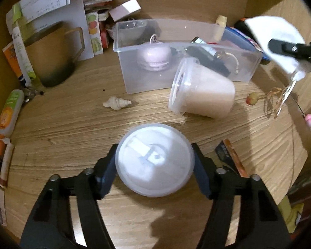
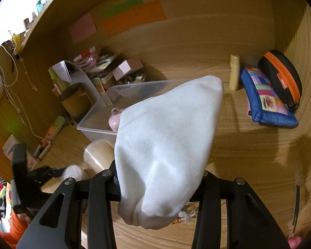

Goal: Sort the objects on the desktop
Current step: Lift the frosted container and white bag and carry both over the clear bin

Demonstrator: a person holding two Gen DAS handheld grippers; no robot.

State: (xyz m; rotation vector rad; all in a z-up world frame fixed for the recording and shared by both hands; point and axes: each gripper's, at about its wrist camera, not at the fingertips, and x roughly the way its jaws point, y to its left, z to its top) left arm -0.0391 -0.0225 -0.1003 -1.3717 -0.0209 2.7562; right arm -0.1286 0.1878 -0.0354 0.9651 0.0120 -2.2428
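Left wrist: left gripper (image 1: 154, 164) clamps round frosted-plastic lid (image 1: 154, 159); right gripper (image 2: 158, 184) pinches soft white cloth (image 2: 165, 141).

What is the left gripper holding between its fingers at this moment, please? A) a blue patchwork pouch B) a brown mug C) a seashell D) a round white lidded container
D. In the left wrist view the left gripper is closed on either side of a round white lidded container, while the seashell lies loose on the desk further ahead.
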